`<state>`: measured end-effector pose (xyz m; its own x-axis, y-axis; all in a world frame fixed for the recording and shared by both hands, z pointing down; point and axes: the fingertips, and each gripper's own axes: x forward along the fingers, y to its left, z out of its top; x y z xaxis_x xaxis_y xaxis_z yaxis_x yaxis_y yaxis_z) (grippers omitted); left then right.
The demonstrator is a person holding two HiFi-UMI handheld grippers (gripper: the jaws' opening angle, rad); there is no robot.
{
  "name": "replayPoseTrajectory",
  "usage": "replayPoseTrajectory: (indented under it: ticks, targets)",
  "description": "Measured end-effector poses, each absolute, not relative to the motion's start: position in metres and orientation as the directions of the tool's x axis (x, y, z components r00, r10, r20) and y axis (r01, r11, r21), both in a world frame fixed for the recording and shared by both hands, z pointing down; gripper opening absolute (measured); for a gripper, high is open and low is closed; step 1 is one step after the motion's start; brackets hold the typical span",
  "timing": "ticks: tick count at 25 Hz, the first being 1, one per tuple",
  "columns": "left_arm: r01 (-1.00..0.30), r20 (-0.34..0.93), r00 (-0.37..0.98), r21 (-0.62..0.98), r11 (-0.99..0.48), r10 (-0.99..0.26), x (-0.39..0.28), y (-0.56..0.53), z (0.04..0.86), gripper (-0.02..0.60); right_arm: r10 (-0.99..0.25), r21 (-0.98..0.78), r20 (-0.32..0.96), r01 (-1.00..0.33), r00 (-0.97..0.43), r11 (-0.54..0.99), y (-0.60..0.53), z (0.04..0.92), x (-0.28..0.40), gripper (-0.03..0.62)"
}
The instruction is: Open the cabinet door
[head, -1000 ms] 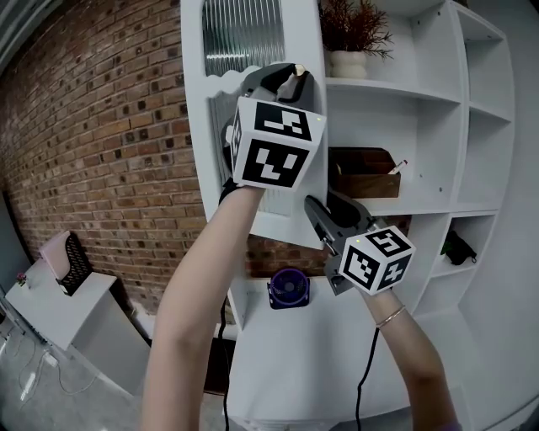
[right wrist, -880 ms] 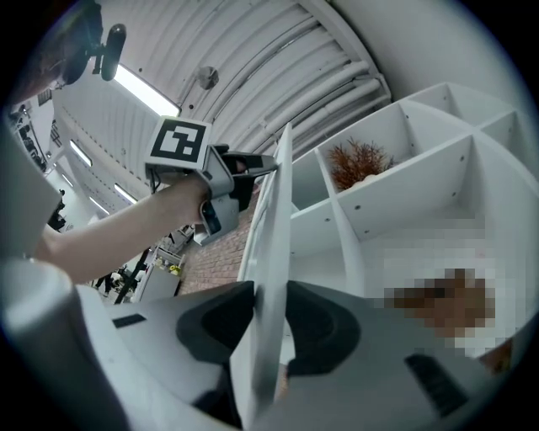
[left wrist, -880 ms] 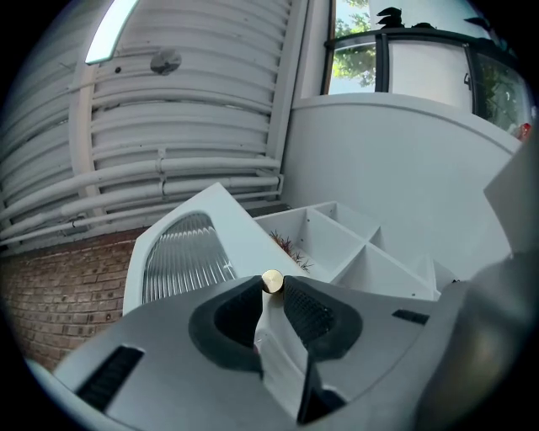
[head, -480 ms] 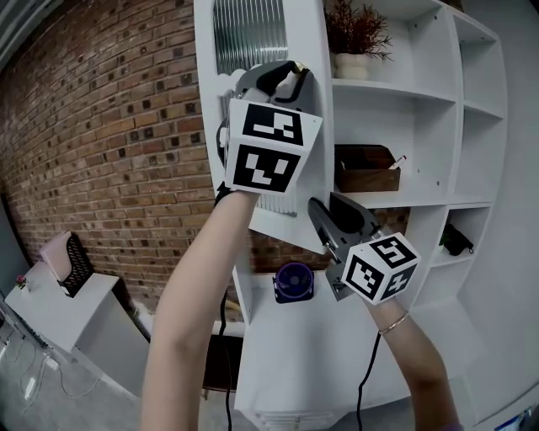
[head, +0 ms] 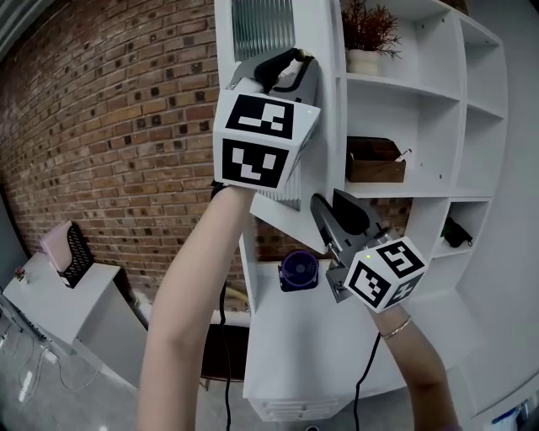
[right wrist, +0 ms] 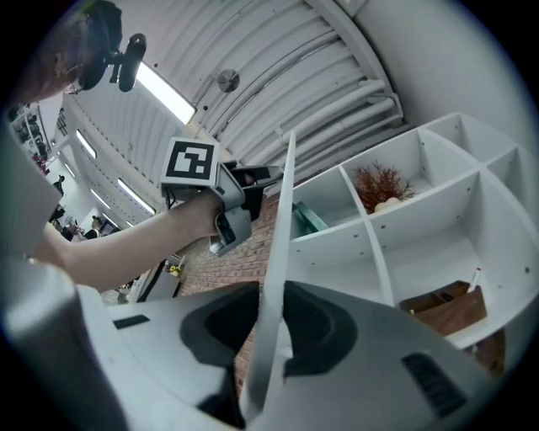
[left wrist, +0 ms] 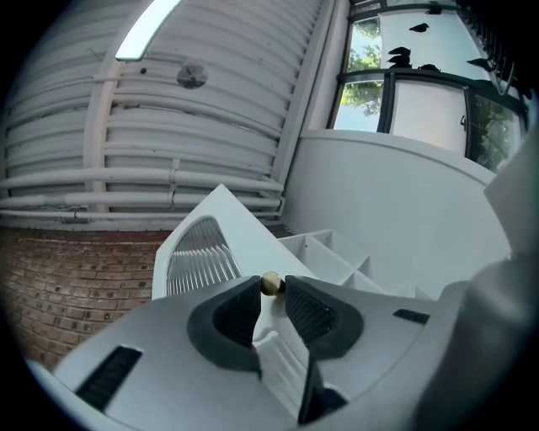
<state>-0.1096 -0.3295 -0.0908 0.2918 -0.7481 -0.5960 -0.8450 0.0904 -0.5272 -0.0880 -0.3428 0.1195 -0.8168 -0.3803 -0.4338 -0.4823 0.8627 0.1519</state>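
Note:
The white cabinet door (head: 327, 93) with a ribbed glass panel (head: 263, 25) stands swung out from the shelf unit. My left gripper (head: 286, 61) is up at the door's face. In the left gripper view its jaw tips (left wrist: 271, 289) pinch the small brass knob (left wrist: 270, 284) while the jaws are opening. My right gripper (head: 325, 204) is lower, at the door's bottom corner. In the right gripper view the door's thin edge (right wrist: 282, 219) runs between its pads (right wrist: 268, 305), and those jaws are closing on it.
Open white shelves (head: 438, 101) hold a potted dried plant (head: 368, 38), a wooden box (head: 375, 166) and a dark object (head: 456, 233). A small purple fan (head: 296, 270) sits on the counter below the door. A brick wall (head: 109, 126) and a white table (head: 59, 299) are at left.
The door has swung further out and looks narrower, showing more of the shelves. Both grippers moved rightward with it, and the left marker cube looms larger.

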Motion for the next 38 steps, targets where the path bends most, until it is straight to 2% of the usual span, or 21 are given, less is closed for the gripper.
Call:
replayPoseTrajectory:
  ticks: [14,38]
  targets:
    - [-0.854,-0.602,0.32,-0.518,0.053,-0.731,-0.137,-0.289,-0.09,0.097,-0.342,0.174,-0.451,-0.457,-0.824,0.872,-0.296,0.12,-0.115,0.091]
    - [-0.856,-0.606,0.291,-0.511,0.081,-0.74,-0.198,-0.234,-0.091,0.086,-0.25,0.241,-0.477,-0.399,-0.843,0.885,-0.236,0.12,-0.175,0.133]
